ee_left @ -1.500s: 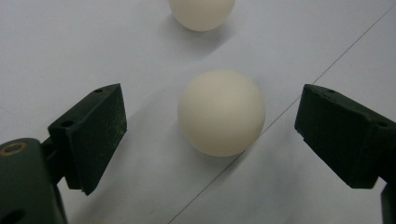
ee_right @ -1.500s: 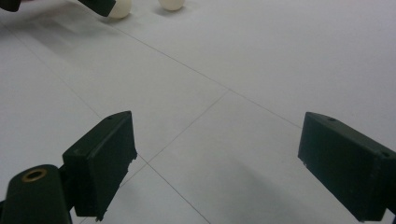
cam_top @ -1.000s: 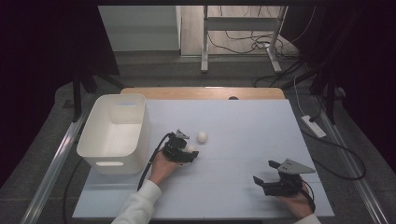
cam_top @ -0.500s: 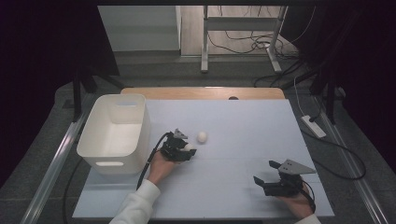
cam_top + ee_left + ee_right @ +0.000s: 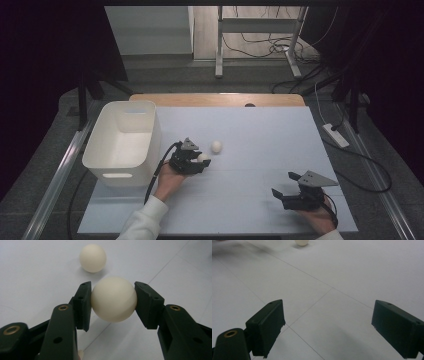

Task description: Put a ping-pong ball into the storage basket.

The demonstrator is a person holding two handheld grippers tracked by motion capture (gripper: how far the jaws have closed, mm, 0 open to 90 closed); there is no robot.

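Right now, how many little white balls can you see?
2. One ball is pinched in the left claw. The other ball sits on the table just past it. The white bin looks empty, though its near wall hides part of the floor.

The person wears a white long sleeve on the left arm, with a ribbed cuff at the wrist. The left gripper is black, and it carries a small grey three-cornered plate on top. A black cable trails from it in a curve. The right gripper is also black, with a bigger grey three-cornered plate and a black cable by the wrist. In the left gripper view, the jaws are matt black, with rectangular pads, brass-coloured rivets and small round holes. The right gripper view shows the same blocky black pads and one brass rivet.
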